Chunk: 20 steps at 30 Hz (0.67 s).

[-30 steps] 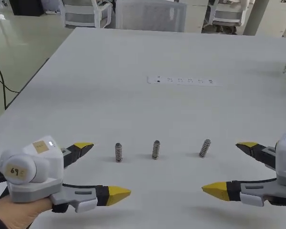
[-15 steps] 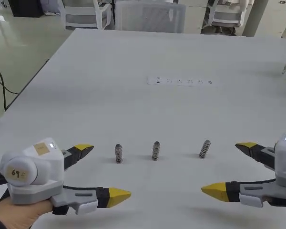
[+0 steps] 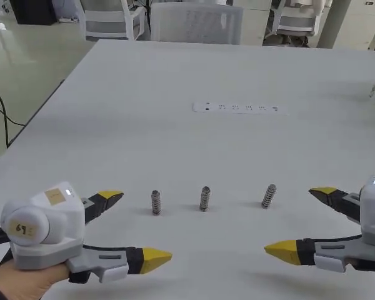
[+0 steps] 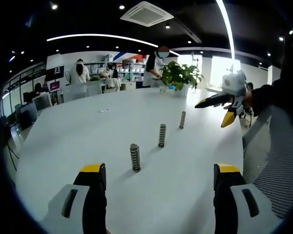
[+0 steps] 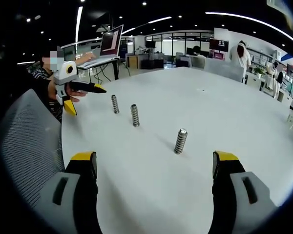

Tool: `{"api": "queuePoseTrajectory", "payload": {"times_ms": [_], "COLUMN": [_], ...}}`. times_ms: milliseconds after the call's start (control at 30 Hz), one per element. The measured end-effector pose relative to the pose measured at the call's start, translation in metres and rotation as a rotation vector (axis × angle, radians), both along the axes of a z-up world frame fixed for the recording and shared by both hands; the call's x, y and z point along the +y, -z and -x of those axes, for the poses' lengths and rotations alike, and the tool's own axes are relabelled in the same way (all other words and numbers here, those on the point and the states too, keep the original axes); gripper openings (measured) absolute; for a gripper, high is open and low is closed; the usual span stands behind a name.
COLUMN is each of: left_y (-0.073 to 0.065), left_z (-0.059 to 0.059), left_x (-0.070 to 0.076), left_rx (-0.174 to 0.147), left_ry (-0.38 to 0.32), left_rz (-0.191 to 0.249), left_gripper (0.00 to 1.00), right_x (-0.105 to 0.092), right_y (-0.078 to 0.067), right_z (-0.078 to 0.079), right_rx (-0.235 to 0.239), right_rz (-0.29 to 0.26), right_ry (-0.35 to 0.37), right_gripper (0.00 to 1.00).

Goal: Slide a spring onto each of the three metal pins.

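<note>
Fingers of left gripper and right gripper splayed, empty; springs upright between; pins indiscernible.

There are three springs, a left tool, a right tool, one power strip.

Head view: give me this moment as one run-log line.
left gripper open, empty | right gripper open, empty | springs three standing in a row on table, between grippers | contact none
</note>
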<state>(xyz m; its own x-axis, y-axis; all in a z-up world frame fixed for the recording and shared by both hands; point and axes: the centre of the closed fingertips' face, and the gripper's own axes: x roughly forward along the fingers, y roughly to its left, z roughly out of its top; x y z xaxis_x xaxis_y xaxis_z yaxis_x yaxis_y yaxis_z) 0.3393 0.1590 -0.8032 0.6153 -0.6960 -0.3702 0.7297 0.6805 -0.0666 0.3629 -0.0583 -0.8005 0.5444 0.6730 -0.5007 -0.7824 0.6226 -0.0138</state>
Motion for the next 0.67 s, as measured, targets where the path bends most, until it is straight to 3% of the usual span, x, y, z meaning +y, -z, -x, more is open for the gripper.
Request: {"api": "queuePoseTrajectory", "payload": {"times_ms": [667], "left_y": [0.0000], "left_z": [-0.0006], "left_x": [-0.0017], "left_rx": [0.002], "left_ry": [0.006], "left_rz": [-0.007], "left_gripper": [0.90], "right_x": [-0.0001], "right_y": [0.0037], "right_z": [0.0005], "right_rx": [0.005], "right_rz": [0.011], "right_ry": [0.000], "right_gripper": [1.00]}}
